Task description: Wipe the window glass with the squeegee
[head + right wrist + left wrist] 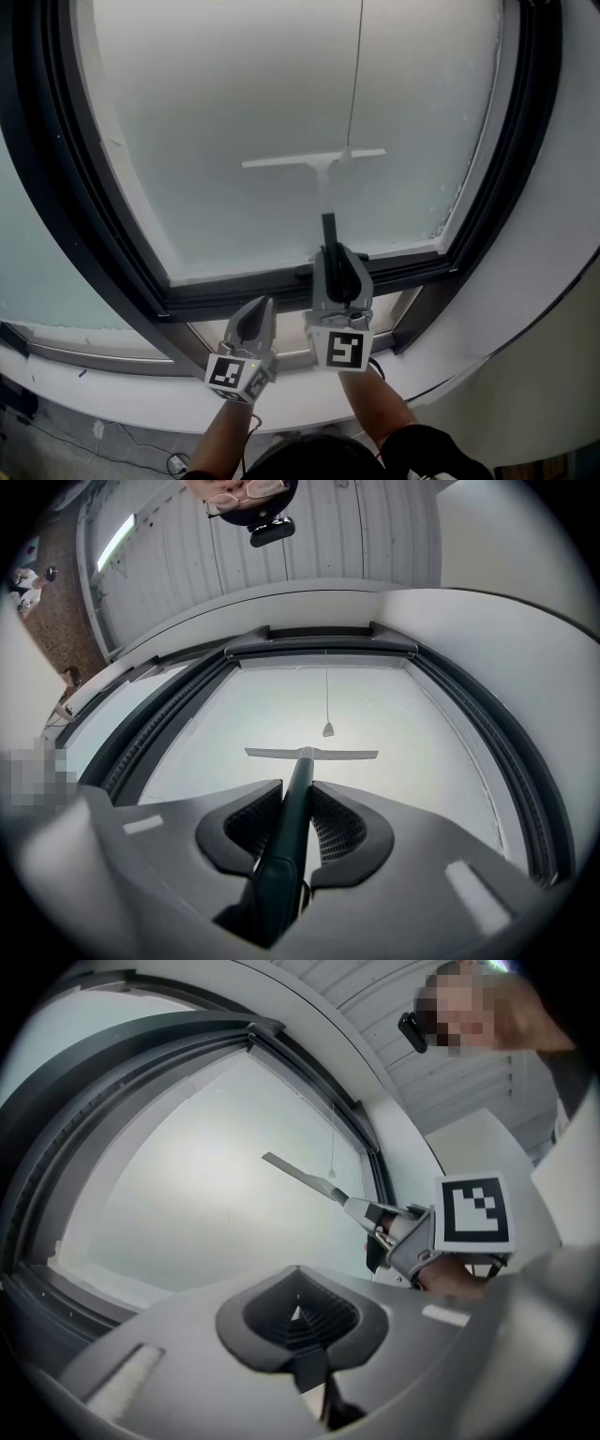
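Note:
The squeegee (pixel 317 161) has a pale T-shaped blade and a dark handle; its blade lies flat against the frosted window glass (pixel 234 112) near the middle of the pane. My right gripper (pixel 339 272) is shut on the squeegee handle (pixel 286 841), blade (pixel 311 754) ahead of the jaws. My left gripper (pixel 255 323) hangs lower and to the left, below the sill, shut and holding nothing (pixel 298 1314). In the left gripper view the squeegee (pixel 305 1177) and the right gripper's marker cube (pixel 473 1211) show at right.
A dark window frame (pixel 281 295) surrounds the pane. A thin blind cord with a small weight (pixel 353 84) hangs down the glass just right of the blade. A white curved sill (pixel 141 398) runs below. Cables lie on the floor at lower left.

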Action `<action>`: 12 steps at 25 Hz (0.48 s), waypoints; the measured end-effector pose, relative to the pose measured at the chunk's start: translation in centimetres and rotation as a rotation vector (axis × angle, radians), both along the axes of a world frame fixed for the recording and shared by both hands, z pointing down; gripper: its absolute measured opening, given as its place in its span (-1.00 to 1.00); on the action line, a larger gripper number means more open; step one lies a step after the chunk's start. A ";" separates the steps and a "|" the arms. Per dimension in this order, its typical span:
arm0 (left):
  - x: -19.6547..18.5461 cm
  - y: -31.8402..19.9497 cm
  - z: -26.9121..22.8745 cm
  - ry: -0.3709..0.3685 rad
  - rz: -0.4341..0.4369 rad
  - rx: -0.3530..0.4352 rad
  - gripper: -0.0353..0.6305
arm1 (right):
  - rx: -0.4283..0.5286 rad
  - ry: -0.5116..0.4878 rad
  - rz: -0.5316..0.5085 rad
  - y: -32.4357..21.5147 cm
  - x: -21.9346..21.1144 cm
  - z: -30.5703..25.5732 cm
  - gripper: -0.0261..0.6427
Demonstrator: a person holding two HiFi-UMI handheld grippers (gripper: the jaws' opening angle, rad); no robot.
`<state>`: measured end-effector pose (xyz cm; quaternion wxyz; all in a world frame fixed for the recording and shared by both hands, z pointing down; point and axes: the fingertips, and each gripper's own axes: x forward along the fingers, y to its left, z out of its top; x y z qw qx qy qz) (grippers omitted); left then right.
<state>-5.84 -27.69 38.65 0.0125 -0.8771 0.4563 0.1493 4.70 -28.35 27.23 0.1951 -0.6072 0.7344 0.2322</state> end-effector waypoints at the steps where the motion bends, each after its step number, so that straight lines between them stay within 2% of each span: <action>1: -0.1 0.0 0.3 0.000 -0.001 -0.002 -0.90 | -0.002 0.000 0.000 0.0 0.0 0.2 -0.63; 12: 0.0 0.3 2.4 0.000 0.003 -0.060 -0.90 | -0.041 -0.003 -0.003 0.4 0.0 2.2 -0.63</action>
